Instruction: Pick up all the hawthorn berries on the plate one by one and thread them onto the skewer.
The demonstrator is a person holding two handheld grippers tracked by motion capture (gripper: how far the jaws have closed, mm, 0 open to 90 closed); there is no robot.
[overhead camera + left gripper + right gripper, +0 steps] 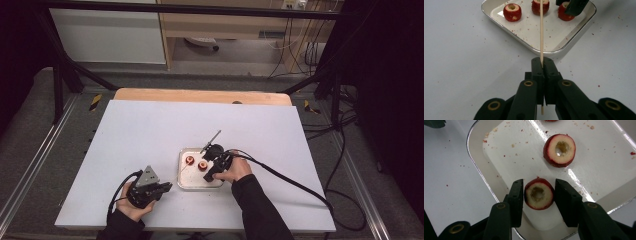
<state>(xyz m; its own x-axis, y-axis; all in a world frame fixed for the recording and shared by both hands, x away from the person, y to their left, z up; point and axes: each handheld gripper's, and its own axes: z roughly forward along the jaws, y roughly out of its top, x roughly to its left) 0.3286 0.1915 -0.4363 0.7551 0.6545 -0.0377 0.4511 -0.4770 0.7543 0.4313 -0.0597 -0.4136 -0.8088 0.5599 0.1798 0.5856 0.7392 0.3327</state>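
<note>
A shallow metal tray [574,37] sits on the white bench [150,130], holding red cored fruit pieces amid scattered crumbs. The right claw [539,195] straddles one cored fruit [539,194] in the tray: its left jaw touches the skin and the right jaw stands just apart, so the jaws are parted. A second cored fruit [559,150] lies beyond it; a third is cut off at the top edge. Just outside the tray, the left claw [542,63] is clamped on a thin wooden skewer [541,30] that points over the tray.
</note>
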